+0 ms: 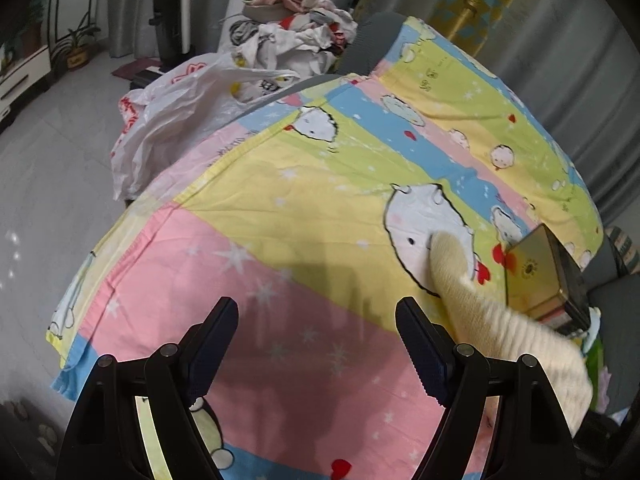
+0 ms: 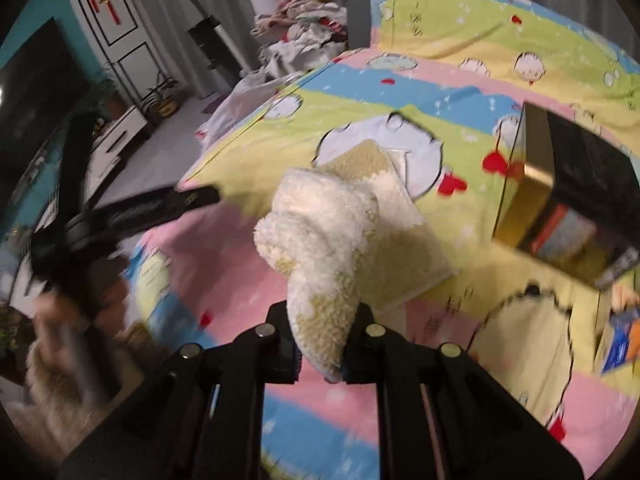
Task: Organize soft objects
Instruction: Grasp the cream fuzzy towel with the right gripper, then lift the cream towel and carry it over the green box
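Note:
A cream fuzzy sock (image 2: 320, 236) is pinched between my right gripper (image 2: 322, 338), which is shut on its lower end; the sock's upper part folds over and hangs above the cartoon-print sheet (image 2: 400, 92). Part of the same cream fabric (image 1: 480, 312) shows at the right of the left wrist view. A gold-and-black box (image 2: 560, 200) lies on its side to the right, also in the left wrist view (image 1: 548, 272). My left gripper (image 1: 316, 320) is open and empty above the pink patch of the sheet (image 1: 280, 280); it appears at the left of the right wrist view (image 2: 160, 204).
A pile of clothes (image 1: 296, 28) and a white plastic bag (image 1: 180, 116) lie at the far end of the covered surface. The tiled floor (image 1: 48, 184) drops off to the left, with a black tower appliance (image 1: 172, 12) and a TV cabinet (image 2: 116, 136).

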{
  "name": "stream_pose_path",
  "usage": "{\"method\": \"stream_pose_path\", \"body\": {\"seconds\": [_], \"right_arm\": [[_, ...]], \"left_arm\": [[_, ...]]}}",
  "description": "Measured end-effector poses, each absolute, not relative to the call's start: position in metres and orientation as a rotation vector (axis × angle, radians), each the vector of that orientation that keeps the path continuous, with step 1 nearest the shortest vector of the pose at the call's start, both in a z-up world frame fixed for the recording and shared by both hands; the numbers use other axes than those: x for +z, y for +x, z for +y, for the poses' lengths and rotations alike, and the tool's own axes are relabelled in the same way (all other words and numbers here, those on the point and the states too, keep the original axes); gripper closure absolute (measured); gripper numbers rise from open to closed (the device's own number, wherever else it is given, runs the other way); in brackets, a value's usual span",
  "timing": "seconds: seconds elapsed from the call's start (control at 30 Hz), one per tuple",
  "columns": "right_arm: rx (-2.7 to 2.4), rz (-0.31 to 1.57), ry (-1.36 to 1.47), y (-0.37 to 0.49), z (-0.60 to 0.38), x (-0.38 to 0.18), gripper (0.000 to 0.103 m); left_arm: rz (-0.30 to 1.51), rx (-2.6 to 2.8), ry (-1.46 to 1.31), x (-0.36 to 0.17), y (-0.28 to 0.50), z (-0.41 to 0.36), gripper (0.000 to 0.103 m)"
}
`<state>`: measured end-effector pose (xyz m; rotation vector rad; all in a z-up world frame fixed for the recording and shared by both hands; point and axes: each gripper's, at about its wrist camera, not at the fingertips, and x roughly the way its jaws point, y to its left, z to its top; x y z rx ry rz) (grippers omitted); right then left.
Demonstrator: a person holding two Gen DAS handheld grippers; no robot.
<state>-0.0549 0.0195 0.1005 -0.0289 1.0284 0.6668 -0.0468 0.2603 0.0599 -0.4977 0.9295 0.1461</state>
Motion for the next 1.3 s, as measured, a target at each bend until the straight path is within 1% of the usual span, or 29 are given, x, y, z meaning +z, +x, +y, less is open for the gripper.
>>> {"method": "stream_pose_path", "body": {"seconds": [0.13, 0.27, 0.43, 0.5, 0.57, 0.7, 0.73, 0.77, 0.83, 0.9, 0.97, 1.13, 1.17, 1.2, 1.23, 1.27, 1.3], "right_arm": [[0.735, 1.119, 0.091, -0.045, 0.022, 0.087, 0.090], [0.663, 1.164, 0.230, -0.007, 0.020, 0.066, 0.090], [0.544, 1.200, 0.283, 0.030, 0.017, 0.041, 0.085], [0.523, 1.225, 0.292, 0.034, 0.013, 0.037, 0.072], [0.502, 1.216, 0.300, 0.033, 0.007, 0.040, 0.044], [0.503, 1.166, 0.328, 0.031, -0.011, 0.057, 0.033], [0.495, 1.148, 0.350, 0.029, -0.018, 0.064, 0.027], [0.492, 1.133, 0.358, 0.029, -0.027, 0.067, 0.024], [0.487, 1.091, 0.350, 0.026, -0.032, 0.079, 0.024], [0.491, 1.060, 0.329, 0.025, -0.033, 0.086, 0.020], [0.503, 1.031, 0.298, 0.026, -0.028, 0.090, 0.015], [0.576, 1.080, 0.253, 0.055, 0.000, 0.068, 0.014], [0.581, 1.111, 0.251, 0.061, 0.006, 0.059, 0.014], [0.592, 1.137, 0.249, 0.063, 0.010, 0.052, 0.015], [0.616, 1.167, 0.248, 0.066, 0.016, 0.043, 0.021], [0.630, 1.186, 0.251, 0.065, 0.018, 0.038, 0.030], [0.639, 1.204, 0.257, 0.063, 0.021, 0.032, 0.033]], "left_arm": [[0.949, 0.114, -0.515, 0.058, -0.045, 0.258, 0.022], [0.977, 0.110, -0.508, 0.052, -0.043, 0.254, 0.022], [0.996, 0.017, -0.548, 0.049, -0.041, 0.247, 0.022], [1.008, -0.023, -0.552, 0.047, -0.037, 0.240, 0.022], [1.026, -0.062, -0.546, 0.045, -0.034, 0.230, 0.022], [1.043, -0.141, -0.524, 0.043, -0.031, 0.208, 0.022], [1.046, -0.158, -0.519, 0.042, -0.030, 0.202, 0.022], [1.054, -0.175, -0.510, 0.041, -0.028, 0.196, 0.022], [1.062, -0.199, -0.493, 0.038, -0.026, 0.186, 0.022], [1.082, -0.215, -0.488, 0.033, -0.022, 0.177, 0.022], [1.088, -0.222, -0.485, 0.029, -0.019, 0.169, 0.022], [1.059, -0.233, -0.451, 0.026, -0.015, 0.155, 0.022], [1.051, -0.232, -0.447, 0.025, -0.014, 0.153, 0.023], [1.044, -0.228, -0.443, 0.025, -0.013, 0.152, 0.027], [1.038, -0.223, -0.439, 0.025, -0.012, 0.152, 0.031], [1.034, -0.217, -0.441, 0.024, -0.011, 0.152, 0.035], [1.031, -0.212, -0.450, 0.023, -0.010, 0.154, 0.037]]}}
